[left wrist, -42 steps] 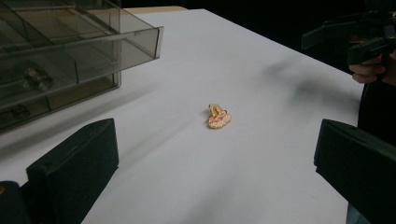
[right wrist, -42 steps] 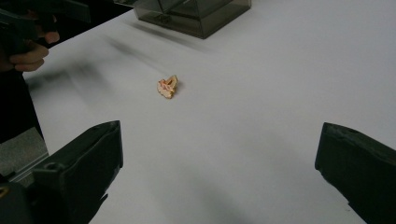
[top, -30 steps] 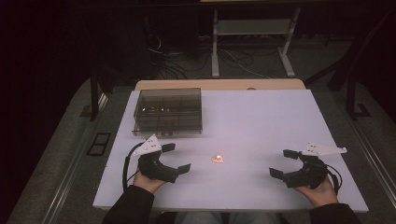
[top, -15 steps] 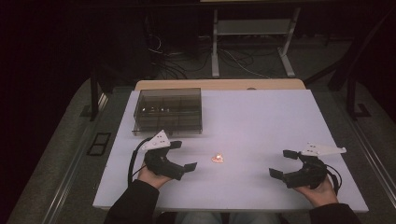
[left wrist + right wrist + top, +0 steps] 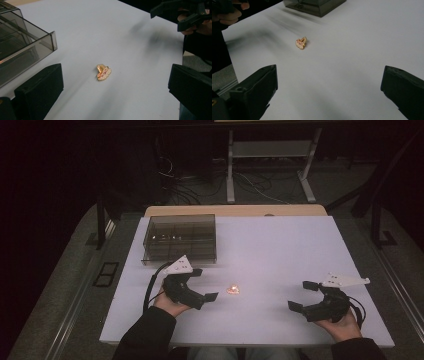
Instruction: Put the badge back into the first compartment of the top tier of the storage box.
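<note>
A small pink and gold pin (image 5: 232,289) lies flat on the white worktop (image 5: 280,250), ahead of the left gripper (image 5: 199,283) and just beyond its tips, in line with the gap between its jaws, which stand wide apart and hold nothing. In the left gripper view the pin (image 5: 103,72) sits on bare worktop (image 5: 105,27) between the two black jaws, a little nearer the left one, and the right gripper (image 5: 180,16) shows far off at the upper right, held in a hand (image 5: 200,26). A smoky clear box (image 5: 180,239) with compartments stands behind the left gripper, close to its grey plate but apart from it; the box (image 5: 22,47) corner comes near the left jaw in that view. The right gripper (image 5: 298,295) rests well to the right of the pin, its jaws also spread wide and empty, pointing toward the pin. In the right gripper view the pin (image 5: 301,42) lies far ahead, toward the left jaw's side, with the box (image 5: 315,6) beyond it. Something small lies in the box, too small to tell what
</note>
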Tool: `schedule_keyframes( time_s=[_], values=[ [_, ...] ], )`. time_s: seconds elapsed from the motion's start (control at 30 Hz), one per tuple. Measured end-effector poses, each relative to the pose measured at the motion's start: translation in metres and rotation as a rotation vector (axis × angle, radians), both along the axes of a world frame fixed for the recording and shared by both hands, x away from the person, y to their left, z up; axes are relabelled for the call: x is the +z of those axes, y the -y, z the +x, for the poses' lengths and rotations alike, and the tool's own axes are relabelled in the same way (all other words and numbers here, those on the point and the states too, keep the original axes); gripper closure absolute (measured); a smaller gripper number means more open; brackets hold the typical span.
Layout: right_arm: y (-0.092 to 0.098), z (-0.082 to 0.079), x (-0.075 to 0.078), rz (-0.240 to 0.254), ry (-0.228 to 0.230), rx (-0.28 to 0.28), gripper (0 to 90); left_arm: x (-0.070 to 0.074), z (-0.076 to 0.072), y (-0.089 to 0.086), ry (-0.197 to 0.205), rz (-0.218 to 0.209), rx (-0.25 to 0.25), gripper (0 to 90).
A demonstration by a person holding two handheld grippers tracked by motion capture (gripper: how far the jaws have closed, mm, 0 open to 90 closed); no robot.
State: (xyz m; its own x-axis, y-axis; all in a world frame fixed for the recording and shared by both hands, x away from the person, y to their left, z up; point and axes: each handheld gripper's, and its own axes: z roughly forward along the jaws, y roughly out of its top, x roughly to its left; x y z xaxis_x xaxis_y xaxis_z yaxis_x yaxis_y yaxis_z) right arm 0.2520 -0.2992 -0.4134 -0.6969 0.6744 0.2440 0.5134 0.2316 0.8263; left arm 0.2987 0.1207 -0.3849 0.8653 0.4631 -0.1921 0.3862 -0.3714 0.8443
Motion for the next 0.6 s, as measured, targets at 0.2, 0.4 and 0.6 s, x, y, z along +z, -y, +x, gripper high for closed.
schedule_keyframes(
  time_s=[0.2, 0.4, 0.6],
  values=[
    [-0.001, 0.0, 0.0, -0.004, -0.002, 0.005, 0.3, 0.0, 0.004, 0.009, -0.008, 0.008, -0.019, 0.0],
    [-0.001, 0.0, 0.0, -0.005, -0.003, 0.005, 0.3, 0.0, 0.009, 0.016, -0.01, 0.022, -0.029, 0.0],
    [-0.001, 0.0, -0.001, -0.006, -0.004, 0.006, 0.3, -0.002, 0.013, 0.023, -0.024, 0.021, -0.038, 0.0]
  ],
)
